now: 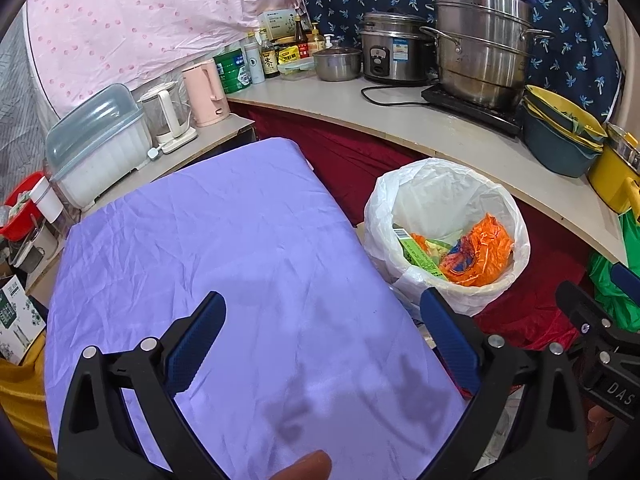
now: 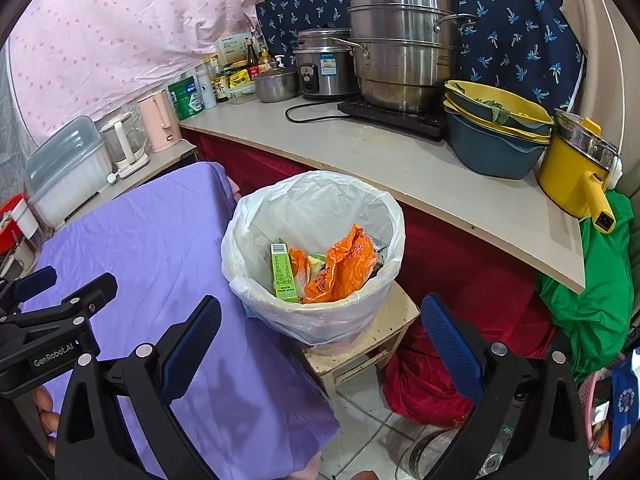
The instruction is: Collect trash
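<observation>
Right of the purple-clothed desk (image 1: 240, 260), your crumpled orange plastic wrapper (image 2: 344, 268) lies in the white-lined bin (image 2: 316, 200); light, crinkly, pinch a fold. Both grippers (image 1: 324, 344) (image 2: 320, 352) spread, empty.

Clearance, as I see it: purple-covered bench (image 1: 240, 248) bare, open for passage. Lined bin (image 2: 316, 216) just beside its edge, mouth unobstructed. Pots (image 2: 400, 40) and stacked basins (image 2: 492, 132) crowd the rear counter (image 2: 360, 152).
</observation>
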The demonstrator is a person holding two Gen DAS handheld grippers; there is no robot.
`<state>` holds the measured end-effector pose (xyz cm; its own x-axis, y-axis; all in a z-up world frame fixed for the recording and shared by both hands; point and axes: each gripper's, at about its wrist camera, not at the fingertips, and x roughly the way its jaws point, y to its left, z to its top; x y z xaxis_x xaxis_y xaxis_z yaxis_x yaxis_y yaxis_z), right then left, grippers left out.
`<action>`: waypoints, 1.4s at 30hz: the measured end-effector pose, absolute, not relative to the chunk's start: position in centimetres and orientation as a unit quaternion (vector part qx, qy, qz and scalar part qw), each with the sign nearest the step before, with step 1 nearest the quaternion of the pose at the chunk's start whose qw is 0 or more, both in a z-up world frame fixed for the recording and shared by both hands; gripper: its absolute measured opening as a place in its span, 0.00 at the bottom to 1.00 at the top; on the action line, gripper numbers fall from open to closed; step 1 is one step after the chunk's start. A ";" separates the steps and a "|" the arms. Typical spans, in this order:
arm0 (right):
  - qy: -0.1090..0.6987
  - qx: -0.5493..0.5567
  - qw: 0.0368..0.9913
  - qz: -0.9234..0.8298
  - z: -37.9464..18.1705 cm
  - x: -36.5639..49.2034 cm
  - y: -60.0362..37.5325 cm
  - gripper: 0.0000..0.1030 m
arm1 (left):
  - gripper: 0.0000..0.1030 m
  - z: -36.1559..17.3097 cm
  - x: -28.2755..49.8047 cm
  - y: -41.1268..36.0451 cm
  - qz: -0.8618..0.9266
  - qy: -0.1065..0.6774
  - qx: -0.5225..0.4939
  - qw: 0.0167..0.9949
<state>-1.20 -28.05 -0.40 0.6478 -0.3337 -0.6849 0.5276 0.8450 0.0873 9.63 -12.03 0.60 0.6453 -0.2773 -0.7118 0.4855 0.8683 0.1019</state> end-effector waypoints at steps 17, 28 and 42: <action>0.355 0.130 0.895 -0.237 -0.6 -0.6 -27.1 0.94 | 0.91 0.3 9.8 -12.3 -0.224 0.372 0.135 0.891; 0.357 0.128 0.896 -0.231 -0.8 -0.7 -26.5 0.94 | 0.91 -0.1 10.2 -11.7 -0.215 0.385 0.132 0.888; 0.362 0.130 0.894 -0.228 -1.5 -0.9 -26.3 0.94 | 0.91 -0.3 8.9 -11.9 -0.218 0.382 0.141 0.887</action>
<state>-0.87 -26.28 -1.50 0.6330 -0.3139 -0.7076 0.5027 0.8618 0.0675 8.90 -11.94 -0.32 0.6137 -0.2783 -0.7389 0.4938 0.8655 0.0841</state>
